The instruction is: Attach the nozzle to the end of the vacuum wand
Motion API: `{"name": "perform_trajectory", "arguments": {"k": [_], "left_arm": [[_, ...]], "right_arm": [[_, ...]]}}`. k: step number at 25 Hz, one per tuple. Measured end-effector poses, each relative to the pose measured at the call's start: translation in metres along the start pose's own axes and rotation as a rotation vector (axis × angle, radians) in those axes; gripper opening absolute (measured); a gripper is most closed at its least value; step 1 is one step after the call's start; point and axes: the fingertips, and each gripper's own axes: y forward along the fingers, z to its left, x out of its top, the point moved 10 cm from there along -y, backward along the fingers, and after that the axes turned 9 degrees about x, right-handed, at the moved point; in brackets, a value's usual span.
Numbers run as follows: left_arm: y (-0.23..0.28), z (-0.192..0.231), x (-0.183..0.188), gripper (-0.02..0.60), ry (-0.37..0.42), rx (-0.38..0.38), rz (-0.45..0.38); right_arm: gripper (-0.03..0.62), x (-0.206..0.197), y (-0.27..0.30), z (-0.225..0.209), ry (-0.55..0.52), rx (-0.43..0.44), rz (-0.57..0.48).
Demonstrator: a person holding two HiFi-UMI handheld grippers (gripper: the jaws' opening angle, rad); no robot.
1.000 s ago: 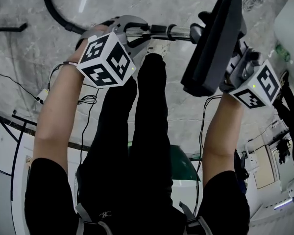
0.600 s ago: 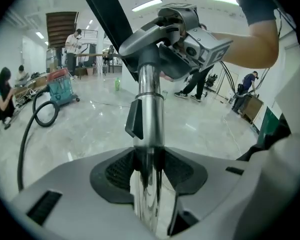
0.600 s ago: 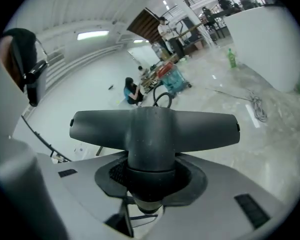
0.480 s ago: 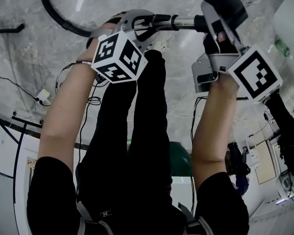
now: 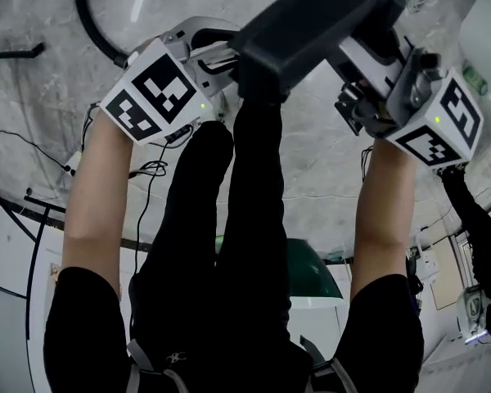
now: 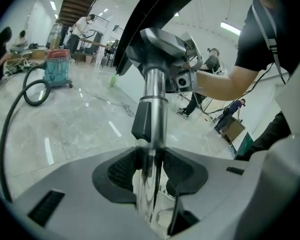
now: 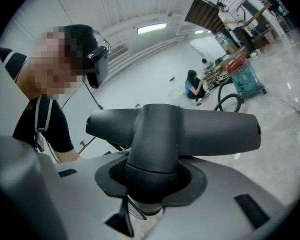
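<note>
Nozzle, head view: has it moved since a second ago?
Yes. The nozzle has swung left, from beside the black trouser legs to across their ends.

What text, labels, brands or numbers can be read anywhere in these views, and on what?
None can be read.
Left marker cube and right marker cube: black-and-white square codes only, no letters or digits.
Nozzle and vacuum wand: no print shows.
Teal vacuum canister in the background: any label is too small to read.
</note>
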Motion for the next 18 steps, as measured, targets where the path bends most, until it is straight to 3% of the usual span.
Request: {"name": "perform_trajectory", "arguments": {"k": [2, 4, 7, 8, 9, 11, 15, 18], "left_arm": [[-0.001, 0.003, -0.001, 0.166, -0.008, 0.048, -0.009], [0.006, -0.004, 0.006, 0.166, -0.011, 0.119, -0.014], [0.020, -0.019, 0.015, 0.167, -0.008, 0.166, 0.002], [0.023, -0.022, 0.017, 0.167, -0.003, 0.158, 0.008], [0.025, -0.023, 0.018, 0.167, 0.000, 0.143, 0.015], [0.024, -0.022, 0.017, 0.167, 0.007, 0.119, 0.032], [0.023, -0.019, 0.010, 0.169, 0.027, 0.074, 0.062], [0.029, -0.020, 0.001, 0.169, 0.014, 0.061, 0.083]], "right_arm": [[0.161, 0.004, 0.008, -0.004, -0.008, -0.039, -0.001], [0.160, 0.006, 0.002, -0.004, 0.071, -0.234, -0.041], [0.158, 0.000, -0.013, 0.000, 0.267, -0.610, -0.087], [0.158, -0.001, -0.017, 0.001, 0.290, -0.687, -0.090], [0.156, -0.003, -0.020, 0.003, 0.280, -0.706, -0.087], [0.156, -0.007, -0.022, 0.004, 0.191, -0.588, -0.086], [0.155, -0.028, -0.020, 0.000, 0.004, -0.209, -0.069], [0.150, -0.048, -0.028, -0.006, 0.035, -0.170, -0.077]]}}
